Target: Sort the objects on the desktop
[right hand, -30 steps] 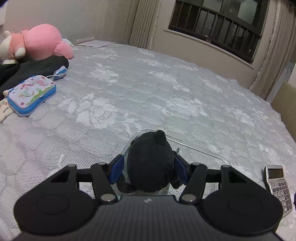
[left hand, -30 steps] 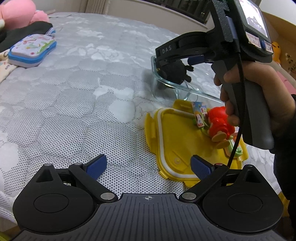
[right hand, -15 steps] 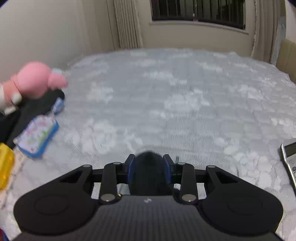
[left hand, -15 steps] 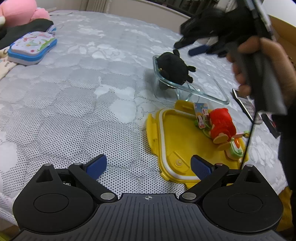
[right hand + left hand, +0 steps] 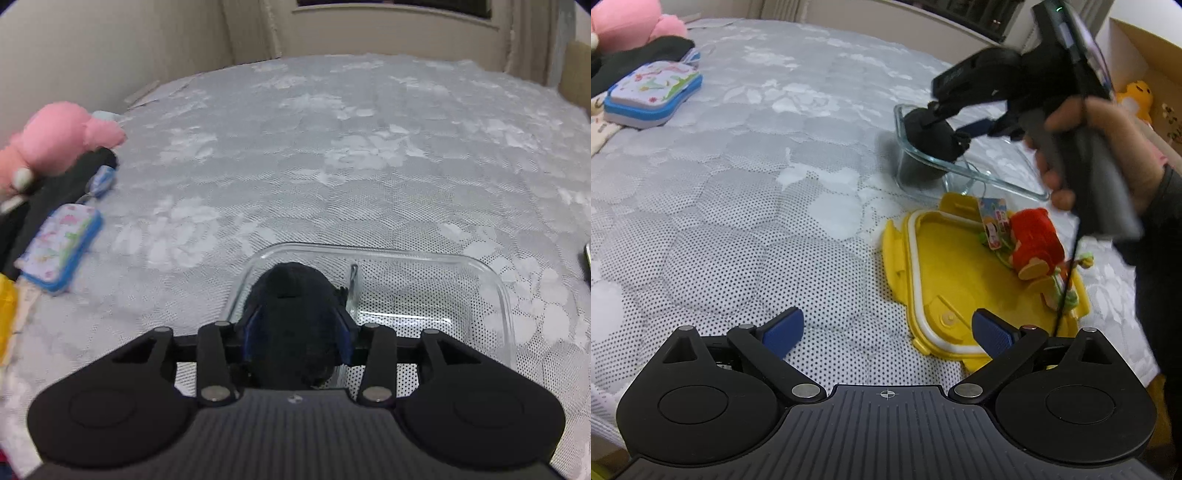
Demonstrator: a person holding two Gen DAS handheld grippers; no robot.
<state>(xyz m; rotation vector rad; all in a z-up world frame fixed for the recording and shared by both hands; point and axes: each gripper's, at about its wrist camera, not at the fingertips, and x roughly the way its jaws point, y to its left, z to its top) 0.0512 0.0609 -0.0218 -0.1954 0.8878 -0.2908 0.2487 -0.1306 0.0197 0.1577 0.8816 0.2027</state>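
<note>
The right gripper [image 5: 295, 341] has its jaws clenched on a black plush toy [image 5: 293, 295], held low over the near-left corner of a clear glass container [image 5: 495, 280] at the centre-right of the right wrist view. In the left wrist view the same toy [image 5: 929, 133] sits at the container's [image 5: 990, 173] left end, at the upper right of the frame, partly over the rim; whether it touches the glass cannot be told.

The left gripper [image 5: 886, 332] hovers at the bottom of its frame, jaws spread wide and empty, above the quilted bed cover [image 5: 757, 184], just left of a yellow lid [image 5: 945, 258] carrying a red plush toy [image 5: 1034, 240].

The risks, as they appear: letting go this close to the rim could leave the soft toy perched on the edge, to roll out onto the bed. Pressing down could tip or slide the container on the yielding mattress. The right gripper's cable [image 5: 1067, 280] trails across the red toy and could drag it off the lid.

At the far left lie a blue-edged case [image 5: 61, 251] and a pink stuffed animal [image 5: 55, 147], well apart from the work.
</note>
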